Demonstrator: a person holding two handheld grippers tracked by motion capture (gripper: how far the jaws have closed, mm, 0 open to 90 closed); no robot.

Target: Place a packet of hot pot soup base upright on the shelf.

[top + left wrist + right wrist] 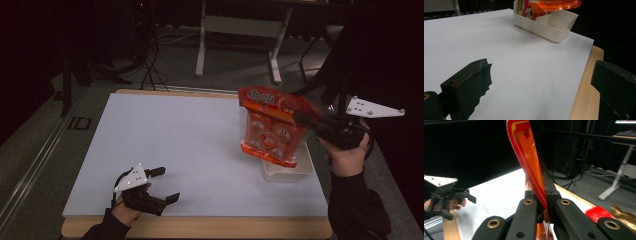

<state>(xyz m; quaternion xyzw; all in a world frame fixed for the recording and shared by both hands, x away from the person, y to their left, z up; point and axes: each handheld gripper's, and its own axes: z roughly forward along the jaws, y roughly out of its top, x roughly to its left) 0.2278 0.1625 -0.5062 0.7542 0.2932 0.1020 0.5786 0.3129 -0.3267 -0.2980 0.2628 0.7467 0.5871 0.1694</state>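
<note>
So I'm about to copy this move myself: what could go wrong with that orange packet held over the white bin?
The right tool pinches the orange packet only at its top edge, so the floppy packet could swing or slip out. It hangs tilted above the white bin, so it might catch the rim or nudge the bin. The left tool rests open, far off, unable to steady anything.

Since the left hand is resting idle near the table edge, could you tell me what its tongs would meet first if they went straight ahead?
Probably the white bin, beyond bare white table cover. The left tongs stand open and point roughly at it; depth is uncertain.
</note>
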